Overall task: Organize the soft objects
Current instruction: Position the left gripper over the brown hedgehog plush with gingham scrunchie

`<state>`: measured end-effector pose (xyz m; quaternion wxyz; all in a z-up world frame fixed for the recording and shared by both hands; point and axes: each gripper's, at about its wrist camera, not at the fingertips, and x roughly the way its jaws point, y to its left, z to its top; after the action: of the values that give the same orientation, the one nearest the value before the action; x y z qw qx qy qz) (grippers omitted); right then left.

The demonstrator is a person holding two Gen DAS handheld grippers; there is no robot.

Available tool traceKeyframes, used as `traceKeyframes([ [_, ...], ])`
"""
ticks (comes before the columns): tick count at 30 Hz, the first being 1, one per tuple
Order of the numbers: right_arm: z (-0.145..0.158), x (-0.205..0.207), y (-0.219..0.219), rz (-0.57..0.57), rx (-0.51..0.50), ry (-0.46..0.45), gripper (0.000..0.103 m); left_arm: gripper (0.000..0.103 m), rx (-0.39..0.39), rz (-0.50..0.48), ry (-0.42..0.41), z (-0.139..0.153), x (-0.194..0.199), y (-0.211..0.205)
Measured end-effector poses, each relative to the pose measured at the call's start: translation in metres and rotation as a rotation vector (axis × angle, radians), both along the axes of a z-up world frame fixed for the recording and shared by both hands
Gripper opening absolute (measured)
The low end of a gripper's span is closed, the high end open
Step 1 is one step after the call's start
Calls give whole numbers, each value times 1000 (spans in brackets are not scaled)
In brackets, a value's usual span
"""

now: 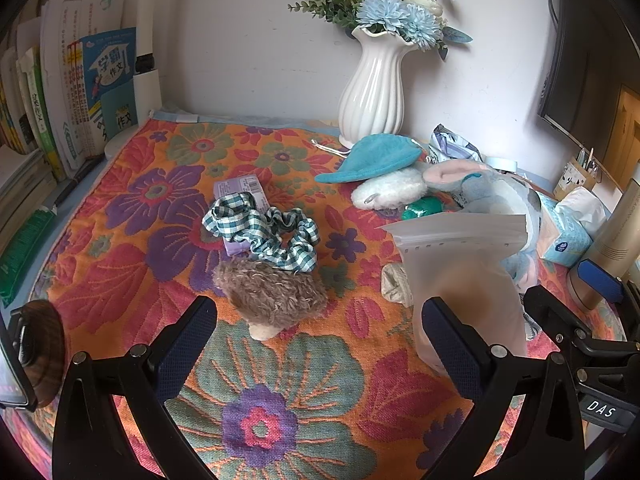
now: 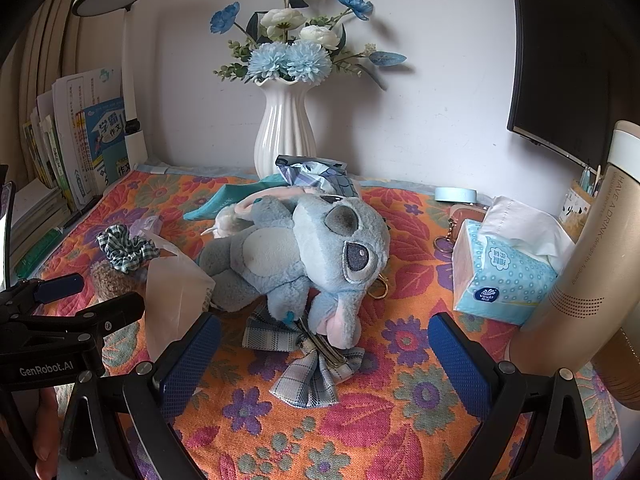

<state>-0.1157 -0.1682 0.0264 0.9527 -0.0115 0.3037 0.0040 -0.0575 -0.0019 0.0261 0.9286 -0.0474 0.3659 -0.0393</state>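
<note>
My left gripper (image 1: 320,340) is open over the flowered cloth (image 1: 280,400). Just ahead of it lie a brown fuzzy toy (image 1: 272,296) and a green checked scrunchie (image 1: 264,232) on a purple packet (image 1: 240,190). A frosted zip bag (image 1: 468,280) stands upright by its right finger (image 1: 452,344); whether it is held is unclear. My right gripper (image 2: 324,360) is open, empty. Ahead of it lie a plaid bow clip (image 2: 316,372) and a blue plush (image 2: 304,256). The bag (image 2: 172,292) stands at its left. A teal pouch (image 1: 372,158) and a white fluffy toy (image 1: 388,190) lie behind.
A white vase (image 1: 372,92) of blue flowers stands at the back wall. Books (image 1: 76,96) line the left. A tissue box (image 2: 504,276) and a gold bottle (image 2: 592,272) stand at the right, a monitor (image 2: 560,60) above. A keyring pouch (image 2: 464,216) lies behind the tissues.
</note>
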Motion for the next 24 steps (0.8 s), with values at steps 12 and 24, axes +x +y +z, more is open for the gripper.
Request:
traceKeyframes([
  [12, 0, 0, 1, 1, 0, 1, 103, 102, -1, 0, 0, -1, 0, -2],
  [24, 1, 0, 1, 1, 0, 2, 103, 102, -1, 0, 0, -1, 0, -3],
])
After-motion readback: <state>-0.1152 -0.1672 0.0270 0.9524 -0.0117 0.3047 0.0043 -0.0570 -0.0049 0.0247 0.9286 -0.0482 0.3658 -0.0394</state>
